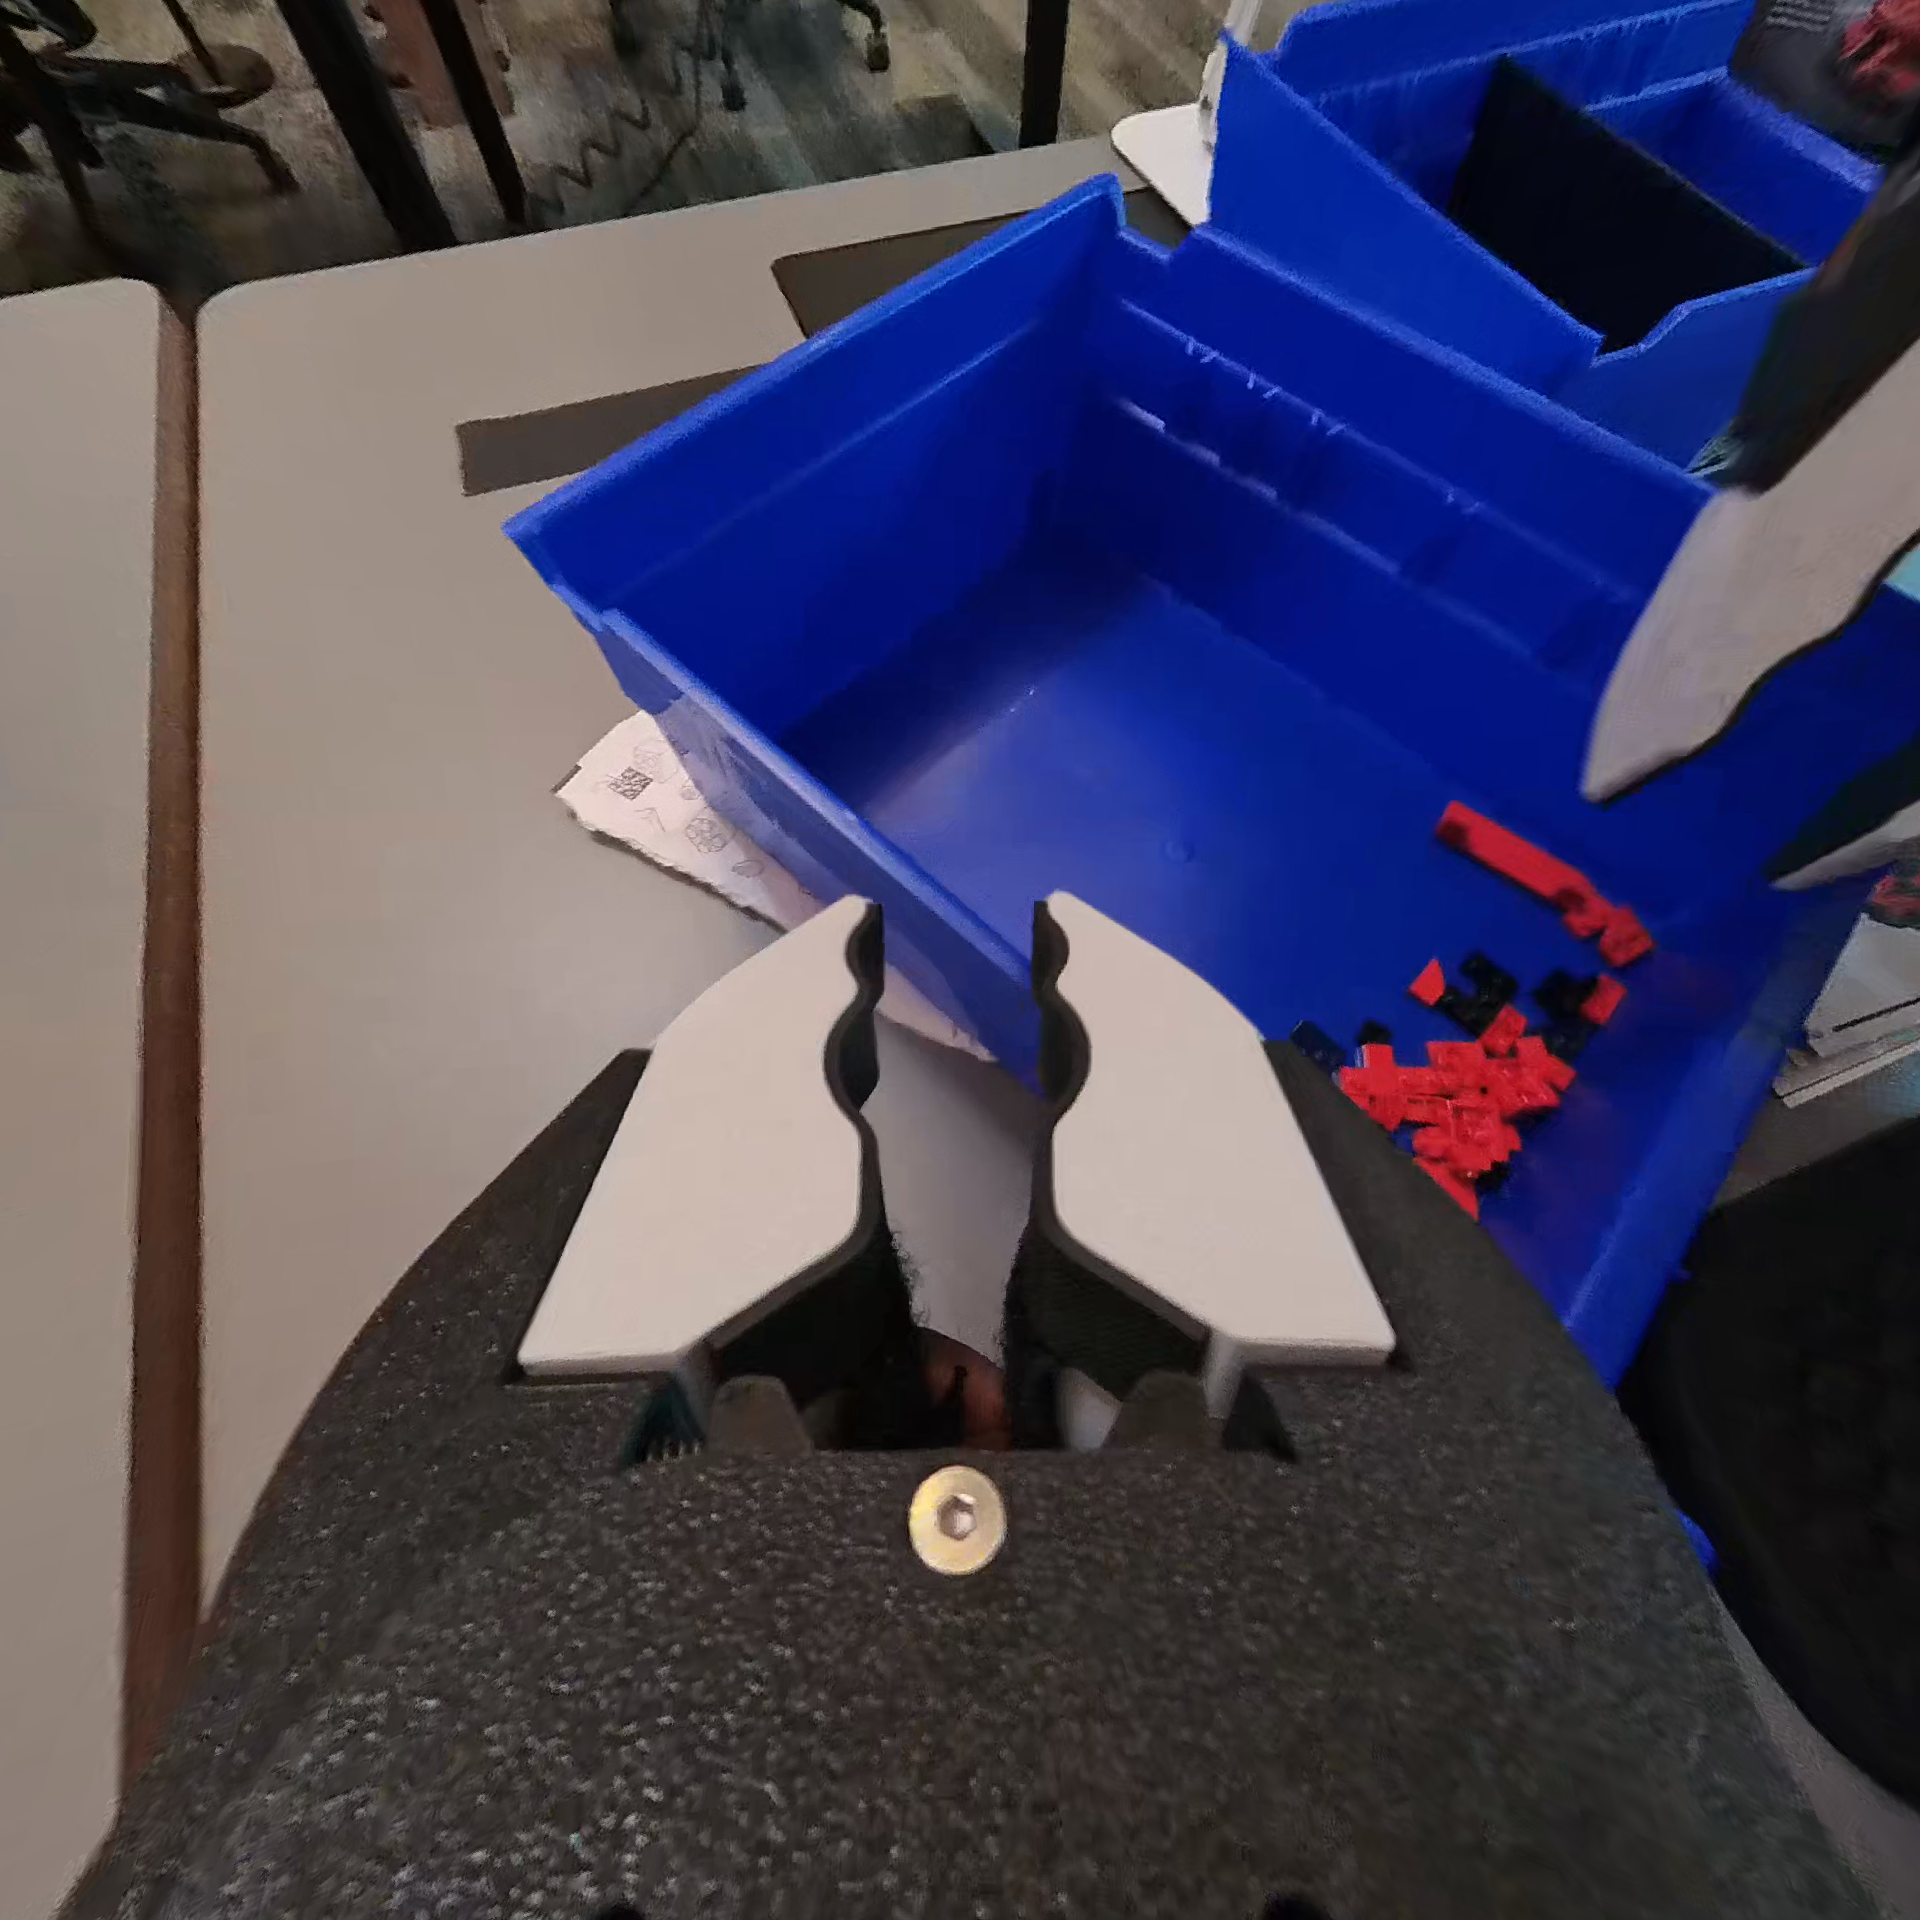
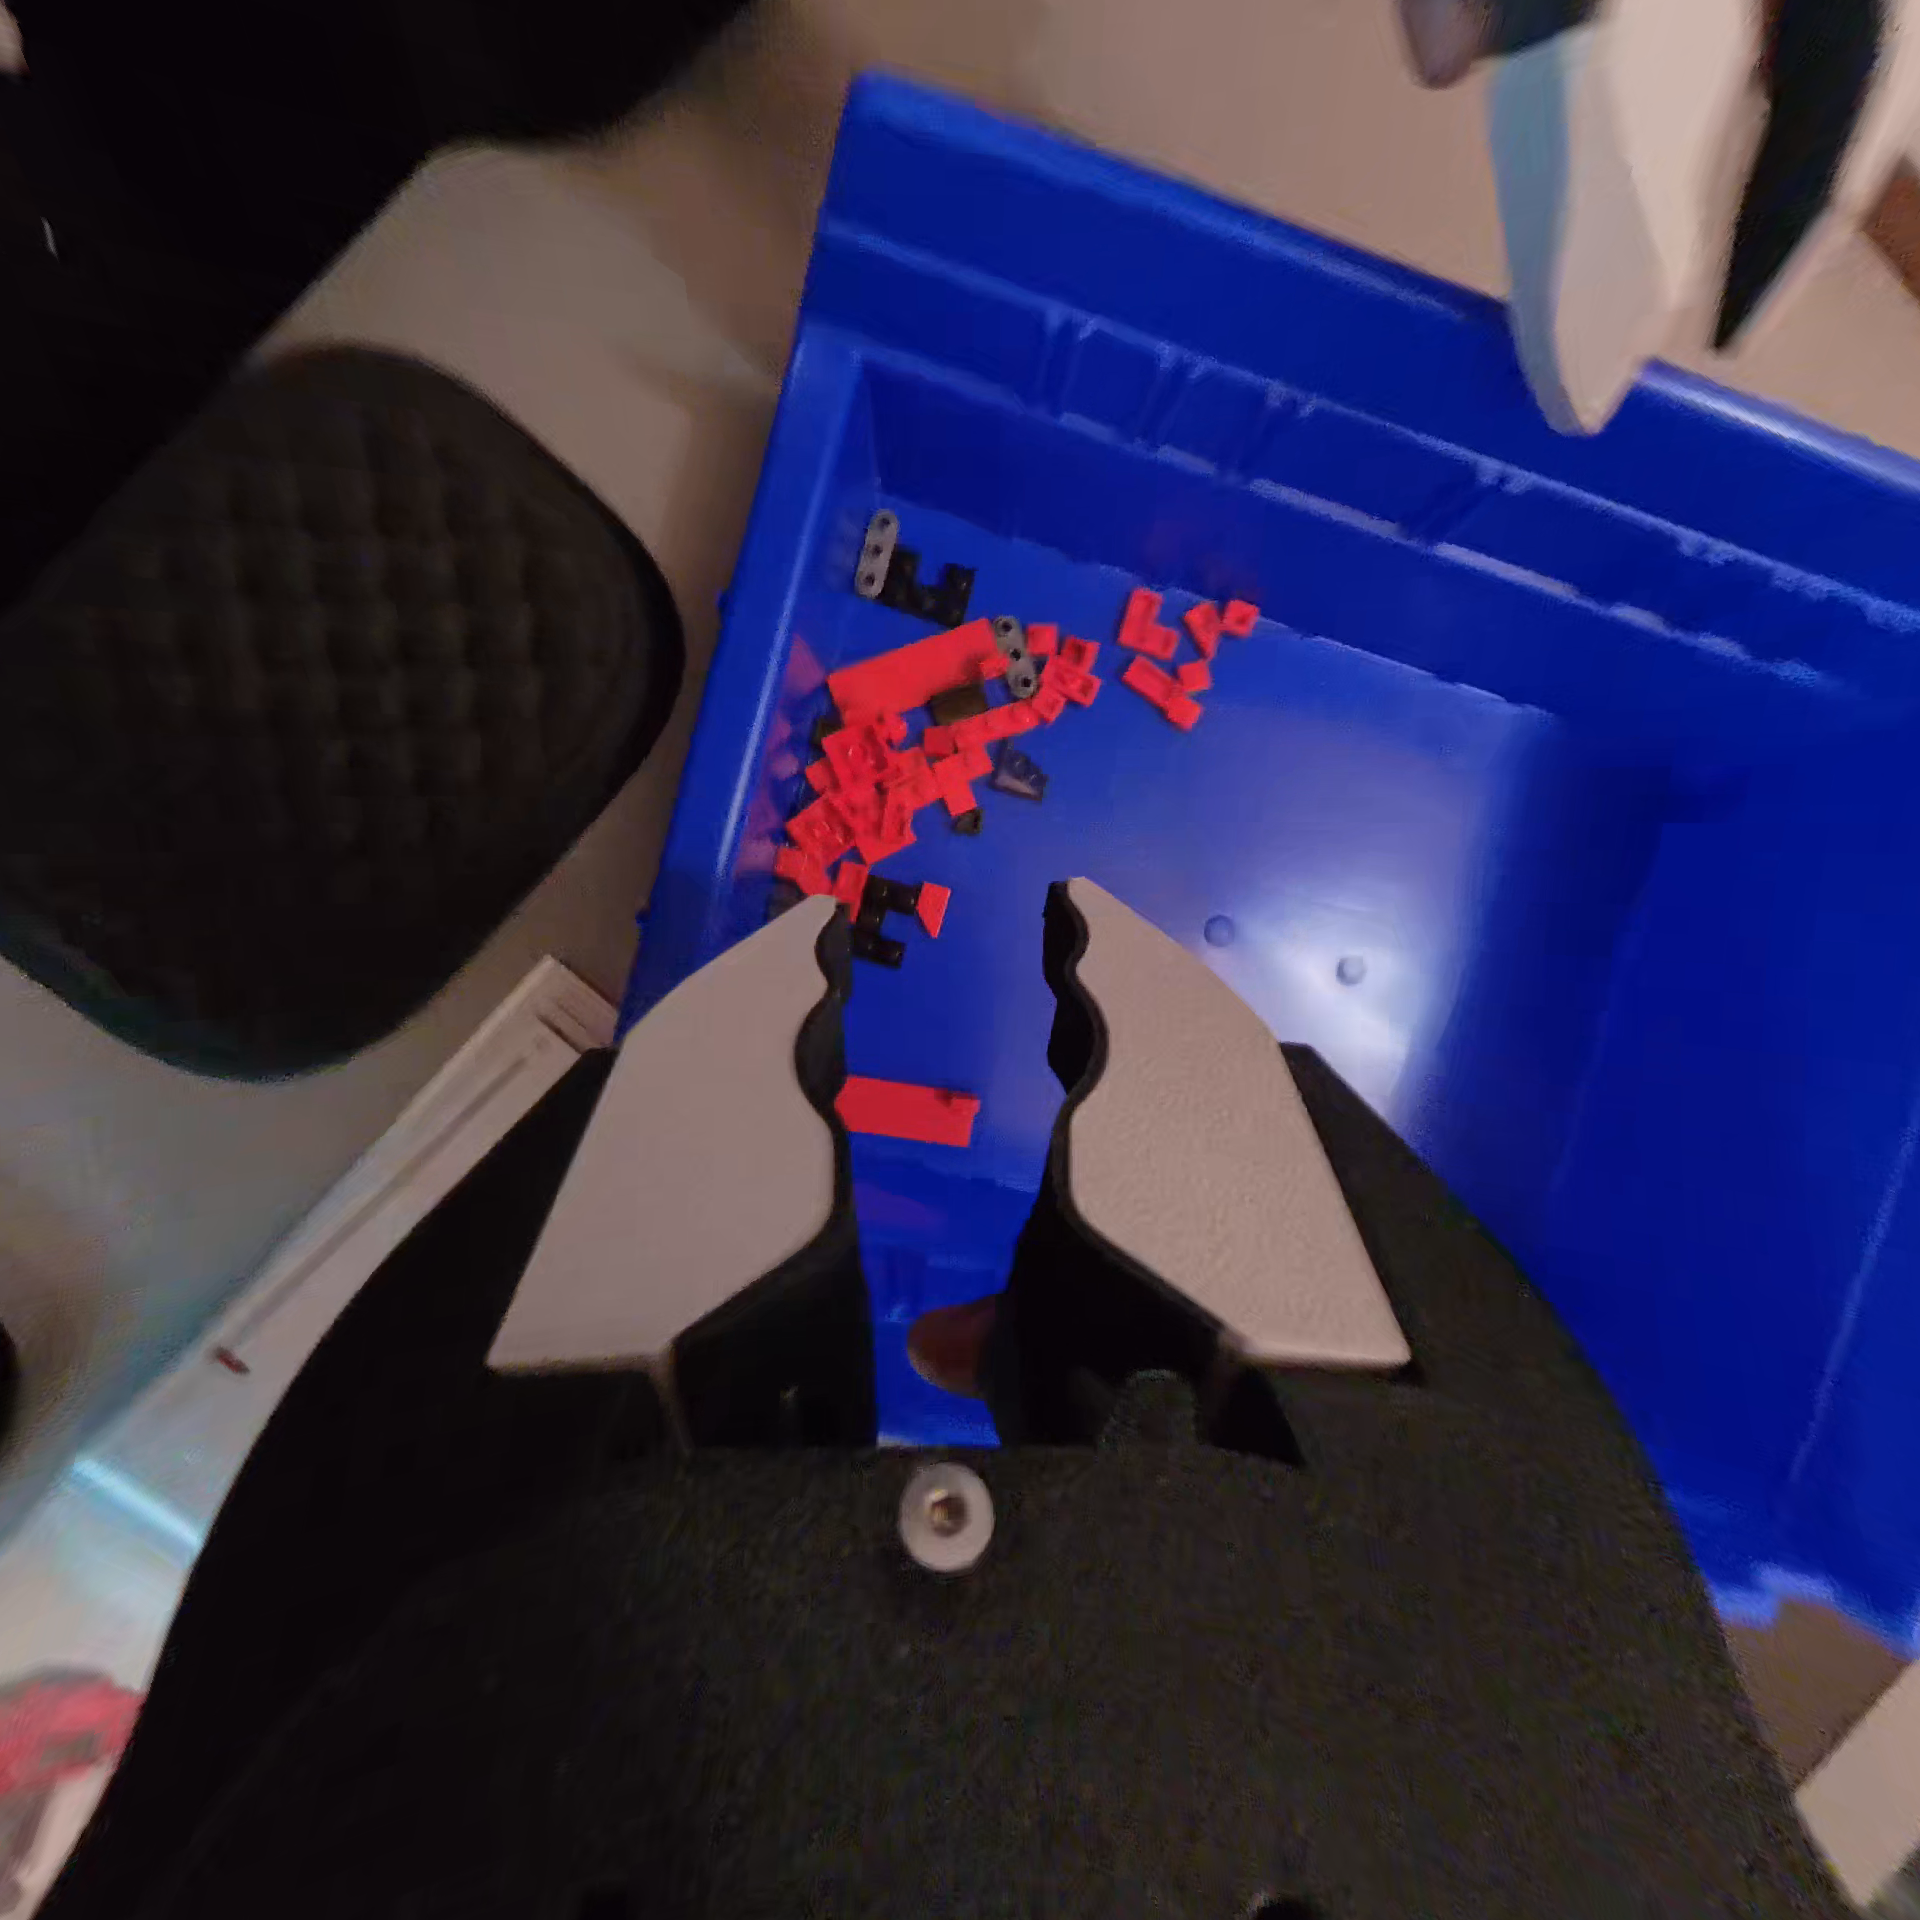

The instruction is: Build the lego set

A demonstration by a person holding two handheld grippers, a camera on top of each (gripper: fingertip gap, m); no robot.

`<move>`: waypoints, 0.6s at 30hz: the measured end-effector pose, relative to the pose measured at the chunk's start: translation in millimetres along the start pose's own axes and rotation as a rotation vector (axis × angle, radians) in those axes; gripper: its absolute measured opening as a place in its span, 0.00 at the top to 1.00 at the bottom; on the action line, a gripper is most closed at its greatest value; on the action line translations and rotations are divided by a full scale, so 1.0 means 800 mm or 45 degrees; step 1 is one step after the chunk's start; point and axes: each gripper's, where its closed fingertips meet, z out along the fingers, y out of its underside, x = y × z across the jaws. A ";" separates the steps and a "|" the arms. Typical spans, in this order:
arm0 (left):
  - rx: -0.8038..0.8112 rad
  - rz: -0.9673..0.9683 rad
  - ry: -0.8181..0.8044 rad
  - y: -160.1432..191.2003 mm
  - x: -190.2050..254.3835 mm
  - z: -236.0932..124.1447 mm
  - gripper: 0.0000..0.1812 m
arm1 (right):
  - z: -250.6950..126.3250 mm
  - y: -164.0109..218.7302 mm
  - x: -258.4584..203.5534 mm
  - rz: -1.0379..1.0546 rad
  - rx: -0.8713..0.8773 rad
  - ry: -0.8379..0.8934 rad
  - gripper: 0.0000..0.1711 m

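A blue bin [image 1: 831,540] stands on the grey table and holds a heap of small red and black lego pieces [image 1: 1465,1091] in its near right corner. My left gripper [image 1: 956,914] is open and empty, hovering over the bin's near left wall. In the right wrist view the bin [image 2: 1351,364] is seen from above, with the heap [image 2: 904,769] at its left side and a long red plate [image 2: 909,1110] lying apart. My right gripper [image 2: 940,899] is open and empty above the bin floor, next to the heap. It also shows in the left wrist view [image 1: 1704,810].
A printed paper sheet [image 1: 675,821] lies partly under the bin. A second blue bin [image 1: 1558,208] with a black divider stands behind. A black padded object [image 2: 291,686] lies left of the bin. Black tape strips [image 1: 582,436] mark the table. The long red plate [image 2: 909,1110] is about 10 centimeters from my right fingertips and 20 centimeters from my left. It is also in sight in the left wrist view [image 1: 1502,841].
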 end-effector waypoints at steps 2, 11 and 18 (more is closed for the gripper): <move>-0.002 0.000 0.051 0.004 0.009 0.006 0.85 | 0.016 0.003 -0.001 -0.115 -0.058 -0.065 0.82; 0.113 -0.052 0.073 -0.009 -0.002 -0.011 0.86 | 0.084 -0.008 -0.002 -0.061 -0.117 -0.270 0.94; 0.219 -0.089 0.034 -0.015 -0.019 -0.036 0.86 | 0.111 -0.001 -0.004 -0.066 -0.239 -0.258 0.94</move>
